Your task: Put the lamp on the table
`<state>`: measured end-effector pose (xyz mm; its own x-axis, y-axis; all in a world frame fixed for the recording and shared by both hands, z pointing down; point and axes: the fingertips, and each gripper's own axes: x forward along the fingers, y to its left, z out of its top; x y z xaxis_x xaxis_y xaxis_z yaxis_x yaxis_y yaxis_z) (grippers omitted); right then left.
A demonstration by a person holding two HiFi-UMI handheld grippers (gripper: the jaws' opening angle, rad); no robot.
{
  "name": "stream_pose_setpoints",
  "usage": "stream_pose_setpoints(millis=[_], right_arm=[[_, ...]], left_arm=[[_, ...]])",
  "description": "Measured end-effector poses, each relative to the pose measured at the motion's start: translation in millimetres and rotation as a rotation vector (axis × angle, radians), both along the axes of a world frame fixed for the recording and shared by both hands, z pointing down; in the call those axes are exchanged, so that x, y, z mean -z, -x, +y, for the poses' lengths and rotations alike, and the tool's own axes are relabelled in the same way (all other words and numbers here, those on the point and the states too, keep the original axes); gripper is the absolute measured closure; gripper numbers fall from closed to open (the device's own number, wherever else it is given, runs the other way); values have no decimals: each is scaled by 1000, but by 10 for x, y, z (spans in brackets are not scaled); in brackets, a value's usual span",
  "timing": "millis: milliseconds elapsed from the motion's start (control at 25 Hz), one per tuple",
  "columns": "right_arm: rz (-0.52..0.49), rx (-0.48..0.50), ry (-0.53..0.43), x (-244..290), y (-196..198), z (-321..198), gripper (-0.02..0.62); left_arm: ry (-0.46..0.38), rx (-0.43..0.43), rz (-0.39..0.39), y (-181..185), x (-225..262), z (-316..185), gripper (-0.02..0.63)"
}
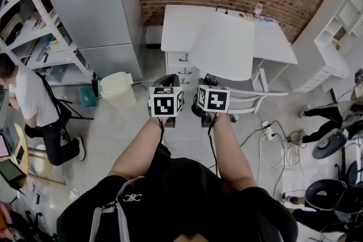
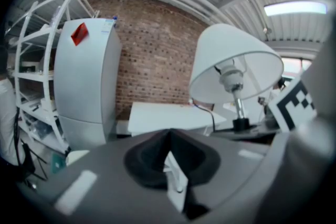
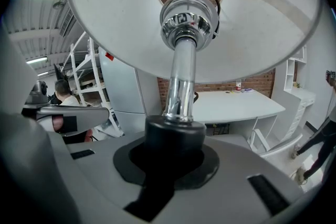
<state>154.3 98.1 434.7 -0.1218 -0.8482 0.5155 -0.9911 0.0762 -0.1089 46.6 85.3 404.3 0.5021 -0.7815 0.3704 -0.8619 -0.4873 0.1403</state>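
The lamp has a white shade (image 1: 222,45), a chrome stem (image 3: 181,81) and a black collar (image 3: 173,136). My right gripper (image 3: 173,157) is shut on that black collar and holds the lamp upright in the air. In the head view the right gripper (image 1: 211,93) is partly hidden under the shade. The white table (image 1: 176,25) stands ahead by the brick wall, beyond the lamp. My left gripper (image 1: 168,88) hangs just left of the right one, its jaws shut with nothing held. From the left gripper view the shade (image 2: 236,60) is at the right, apart from the left gripper (image 2: 169,157).
A grey cabinet (image 1: 96,3) and a metal rack (image 1: 34,14) stand at the left, with a person (image 1: 34,105) beside them. A white bin (image 1: 118,89) sits on the floor. A white chair (image 1: 255,96), floor cables (image 1: 272,139) and a bottle (image 1: 258,8) lie to the right.
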Motion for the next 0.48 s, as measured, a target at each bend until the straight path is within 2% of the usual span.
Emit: stream_pose_setpoints(millis=[280, 480], right_arm=[[-4, -13, 13, -145, -19, -419, 540], [-22, -43, -15, -87, -33, -971, 540]], left_arm=[[11, -19, -1, -41, -145, -459, 609], [5, -35, 6, -52, -154, -1010, 609]])
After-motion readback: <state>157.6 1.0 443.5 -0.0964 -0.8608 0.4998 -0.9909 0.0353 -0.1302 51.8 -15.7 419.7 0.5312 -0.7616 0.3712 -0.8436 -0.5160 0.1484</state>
